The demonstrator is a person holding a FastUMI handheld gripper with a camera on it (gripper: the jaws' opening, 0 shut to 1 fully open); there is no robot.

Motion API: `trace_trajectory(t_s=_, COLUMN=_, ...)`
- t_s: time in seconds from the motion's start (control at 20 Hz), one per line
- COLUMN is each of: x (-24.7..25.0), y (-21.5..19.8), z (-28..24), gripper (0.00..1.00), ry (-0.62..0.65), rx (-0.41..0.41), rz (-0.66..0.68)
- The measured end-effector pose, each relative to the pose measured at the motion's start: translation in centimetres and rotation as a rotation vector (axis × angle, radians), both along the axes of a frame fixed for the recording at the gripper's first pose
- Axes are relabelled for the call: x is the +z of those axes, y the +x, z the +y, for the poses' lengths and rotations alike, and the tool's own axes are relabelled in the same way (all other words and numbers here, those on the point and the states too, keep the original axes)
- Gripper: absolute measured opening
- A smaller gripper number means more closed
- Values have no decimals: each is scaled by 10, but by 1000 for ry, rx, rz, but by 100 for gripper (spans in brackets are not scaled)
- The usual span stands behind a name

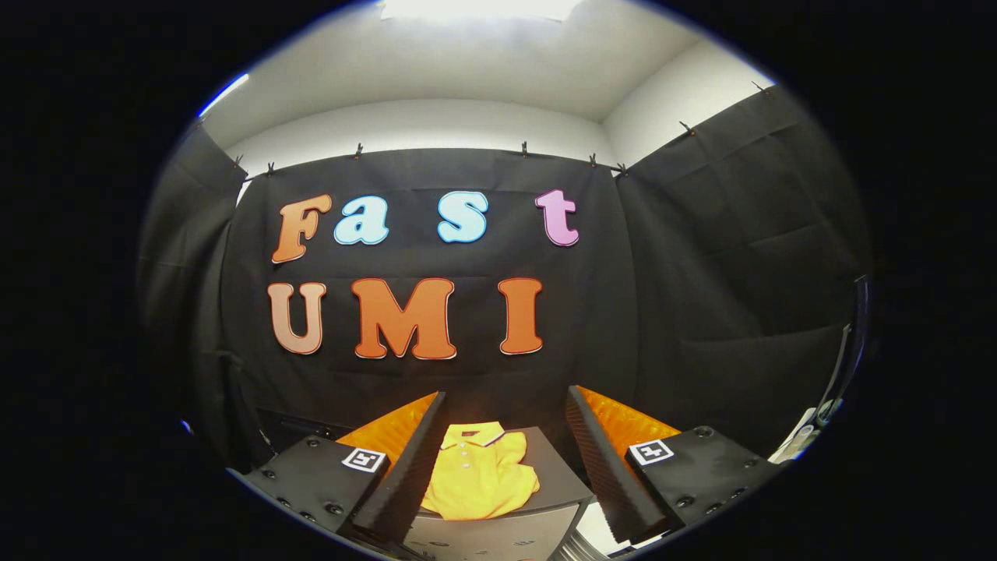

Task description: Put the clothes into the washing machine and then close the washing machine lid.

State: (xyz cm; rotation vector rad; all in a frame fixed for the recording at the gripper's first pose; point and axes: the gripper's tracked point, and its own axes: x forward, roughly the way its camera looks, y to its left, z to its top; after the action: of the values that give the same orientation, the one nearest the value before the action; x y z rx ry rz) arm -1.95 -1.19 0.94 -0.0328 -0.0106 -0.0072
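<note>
A yellow polo shirt (479,473) lies folded on a dark flat surface (557,483), seen between my two fingers and a little ahead of them. My gripper (506,417) is open, its fingers spread wide on either side of the shirt and touching nothing. Beside the right finger, a white and clear curved part (810,436) shows at the far right; I cannot tell whether it belongs to the washing machine.
Black cloth walls (701,296) close the booth behind and on both sides. The dark surface has a front edge just below the shirt, with a lighter panel (498,538) under it.
</note>
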Motion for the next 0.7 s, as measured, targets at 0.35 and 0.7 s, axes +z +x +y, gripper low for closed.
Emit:
trace_trajectory(t_s=0.35, x=9, y=-5, z=4, gripper=98, ry=8, rx=1, rz=-29)
trace_trajectory(t_s=0.7, x=15, y=9, z=22, gripper=98, ry=-20, rx=37, rz=-24)
